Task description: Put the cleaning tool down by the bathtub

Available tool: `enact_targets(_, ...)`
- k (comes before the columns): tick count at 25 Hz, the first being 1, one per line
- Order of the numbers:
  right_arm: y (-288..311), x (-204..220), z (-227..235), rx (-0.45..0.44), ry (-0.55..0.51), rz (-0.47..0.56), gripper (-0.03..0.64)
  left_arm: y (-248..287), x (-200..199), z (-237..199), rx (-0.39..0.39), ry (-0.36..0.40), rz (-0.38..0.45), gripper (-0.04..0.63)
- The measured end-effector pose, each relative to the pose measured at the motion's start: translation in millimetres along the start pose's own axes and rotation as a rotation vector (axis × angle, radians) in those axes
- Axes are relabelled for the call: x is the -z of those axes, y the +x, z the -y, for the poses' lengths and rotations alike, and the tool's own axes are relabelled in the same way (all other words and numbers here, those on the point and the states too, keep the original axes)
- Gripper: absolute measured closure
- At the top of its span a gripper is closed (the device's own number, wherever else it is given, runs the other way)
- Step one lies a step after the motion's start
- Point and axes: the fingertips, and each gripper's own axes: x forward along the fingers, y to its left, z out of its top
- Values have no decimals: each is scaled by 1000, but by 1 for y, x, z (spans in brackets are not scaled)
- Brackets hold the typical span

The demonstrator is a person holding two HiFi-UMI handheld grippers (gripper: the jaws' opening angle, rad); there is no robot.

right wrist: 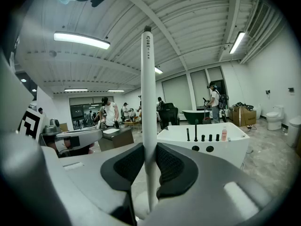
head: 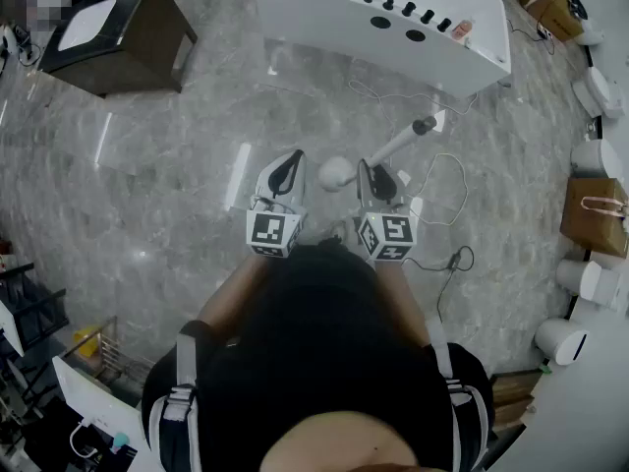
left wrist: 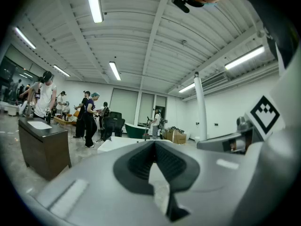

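Observation:
The cleaning tool (head: 398, 144) has a long white handle with a black end and a round white head (head: 336, 172). My right gripper (head: 366, 168) is shut on the handle, low and close to my body. In the right gripper view the handle (right wrist: 148, 93) stands upright, pinched between the dark pads (right wrist: 170, 163). My left gripper (head: 292, 157) hangs beside it, shut on nothing, and its jaws (left wrist: 154, 144) meet at the tips. The white bathtub (head: 393, 18) stands a short way ahead on the grey marble floor and shows as the tub (right wrist: 211, 145) past the right jaws.
A dark cabinet with a white basin (head: 118, 32) stands at the far left. A thin cable (head: 447, 205) loops over the floor right of the tool. A brown paper bag (head: 595, 214) and white fixtures (head: 595, 155) line the right side. A pink bottle (head: 460, 29) sits on the tub rim.

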Motion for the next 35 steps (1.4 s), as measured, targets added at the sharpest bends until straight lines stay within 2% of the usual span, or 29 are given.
enact_targets(13, 12, 3, -34, -13, -7, -4, 532, -19, -1, -31, -7, -18, 7, 586)
enact_targets(19, 26, -1, -59, 7, -17, 1, 532, -33, -3, -65, -12, -32, 7, 586)
enact_targets(30, 64, -5, -111, 57, -25, 26, 532, -56, -16, -134, 30, -11, 39, 586)
enact_targets(35, 74, -7, -120, 65, -17, 23, 532, -57, -16, -149, 30, -9, 37, 586)
